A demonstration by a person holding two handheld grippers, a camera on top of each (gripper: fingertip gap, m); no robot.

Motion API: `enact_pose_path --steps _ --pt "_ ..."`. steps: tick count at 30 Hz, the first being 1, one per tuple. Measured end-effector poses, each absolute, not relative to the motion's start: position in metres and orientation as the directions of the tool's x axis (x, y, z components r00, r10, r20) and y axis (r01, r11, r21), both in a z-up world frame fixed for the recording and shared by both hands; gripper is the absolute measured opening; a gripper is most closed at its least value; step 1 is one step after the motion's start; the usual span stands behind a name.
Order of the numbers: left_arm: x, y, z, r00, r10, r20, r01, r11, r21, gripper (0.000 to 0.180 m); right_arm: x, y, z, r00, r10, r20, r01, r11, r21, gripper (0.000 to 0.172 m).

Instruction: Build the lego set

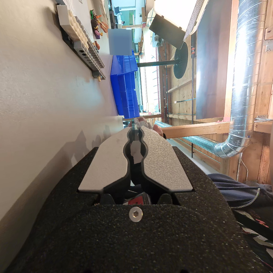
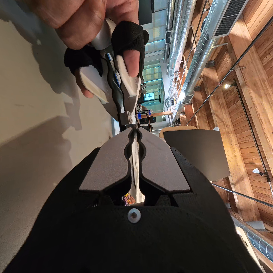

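My left gripper [image 1: 135,130] is shut on a small grey brick [image 1: 135,136], held above the white table [image 1: 44,103]. A thin clear piece [image 1: 134,125] sticks out past its tips. In the right wrist view the same grey studded brick [image 2: 125,118] sits in the left gripper's pale fingers [image 2: 128,84], held by a hand. My right gripper [image 2: 134,130] faces it tip to tip and is shut on a thin pale piece [image 2: 134,130] that meets the brick. The right gripper's fingers [image 1: 145,123] and a thumb show just beyond my left tips.
A blue bin [image 1: 125,82] lies on the table behind the tips. A long grey, tan and white brick assembly [image 1: 82,44] and a toy figure with a guitar [image 1: 98,28] stand farther off. A black chair back [image 2: 196,153] is at the right. A dark sleeve [image 1: 236,190] is nearby. Less than 4 cm separates the two grippers' tips.
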State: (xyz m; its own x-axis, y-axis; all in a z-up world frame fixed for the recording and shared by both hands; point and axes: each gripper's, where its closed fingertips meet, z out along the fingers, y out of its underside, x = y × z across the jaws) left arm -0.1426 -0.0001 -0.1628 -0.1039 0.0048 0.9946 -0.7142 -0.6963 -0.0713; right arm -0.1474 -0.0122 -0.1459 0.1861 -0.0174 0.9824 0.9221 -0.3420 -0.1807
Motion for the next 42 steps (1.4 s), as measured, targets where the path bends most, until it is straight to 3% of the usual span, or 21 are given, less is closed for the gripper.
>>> enact_pose_path --steps 14,25,27,29,32,34,42 --pt "-0.144 0.001 -0.161 -0.131 0.017 0.991 -0.705 -0.704 -0.082 0.008 -0.149 -0.013 -0.149 0.191 0.016 0.981 0.928 -0.329 -0.175 0.005" --pt "-0.139 0.006 -0.157 -0.184 -0.038 0.982 -0.692 -0.705 -0.157 0.007 -0.141 -0.017 -0.152 0.246 0.027 0.969 0.914 -0.338 -0.223 0.012" --pt "-0.139 0.008 -0.158 -0.191 -0.055 0.98 -0.691 -0.702 -0.174 0.008 -0.132 -0.021 -0.157 0.332 0.05 0.942 0.886 -0.359 -0.293 0.015" --pt "-0.138 0.009 -0.159 -0.193 -0.067 0.979 -0.694 -0.696 -0.184 0.008 -0.123 -0.027 -0.167 0.518 0.1 0.849 0.805 -0.391 -0.445 0.024" --pt "-0.141 0.007 -0.158 -0.197 -0.049 0.979 -0.717 -0.674 -0.178 0.008 -0.124 -0.029 -0.166 0.804 0.144 0.577 0.583 -0.384 -0.716 0.043" --pt "-0.145 0.003 -0.154 -0.207 -0.021 0.978 -0.744 -0.646 -0.171 0.008 -0.132 -0.028 -0.154 0.885 0.191 0.425 0.466 -0.342 -0.816 0.046" --pt "-0.164 -0.016 -0.143 -0.248 -0.007 0.969 -0.832 -0.511 -0.217 0.008 -0.168 -0.024 -0.134 0.893 0.405 0.195 0.333 -0.304 -0.893 0.051"
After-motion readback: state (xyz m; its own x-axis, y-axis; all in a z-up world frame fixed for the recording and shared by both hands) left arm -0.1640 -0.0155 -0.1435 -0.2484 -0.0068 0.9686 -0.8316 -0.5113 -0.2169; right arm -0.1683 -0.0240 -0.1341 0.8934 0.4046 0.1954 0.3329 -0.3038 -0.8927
